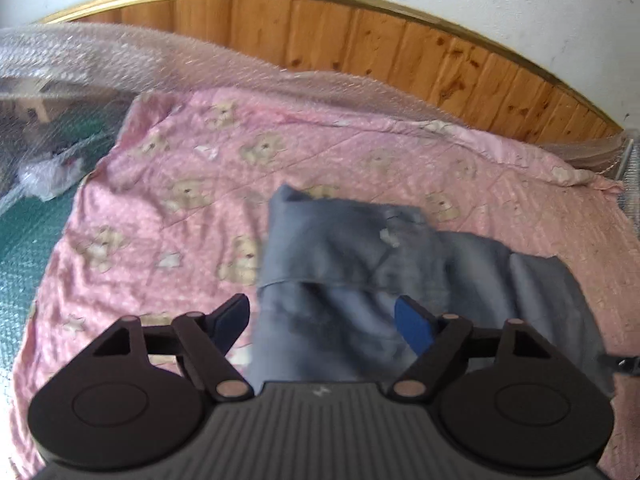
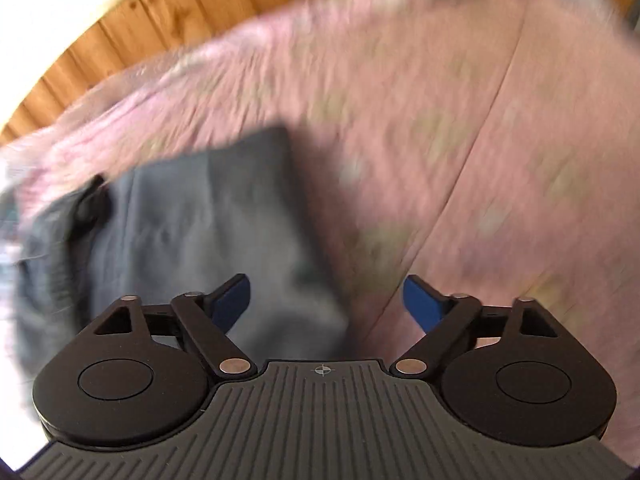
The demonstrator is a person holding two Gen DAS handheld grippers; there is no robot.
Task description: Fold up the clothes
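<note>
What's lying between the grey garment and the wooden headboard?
In the left wrist view, only the pink teddy-bear quilt and a strip of bubble wrap separate the grey garment from the wooden headboard.

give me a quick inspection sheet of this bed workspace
surface: pink quilted blanket with a teddy bear print, wrinkled, spread over the bed
job's things: blue-grey fabric garment, partly folded, lying on the blanket
clutter: crumpled clear plastic beside the blanket's far corner
grippers: left gripper open above the garment; right gripper open, nothing between its fingers; that view is blurred
cables: nothing seen
surroundings: clear bubble wrap sheet, wooden plank headboard with a brass rim, white wall
</note>
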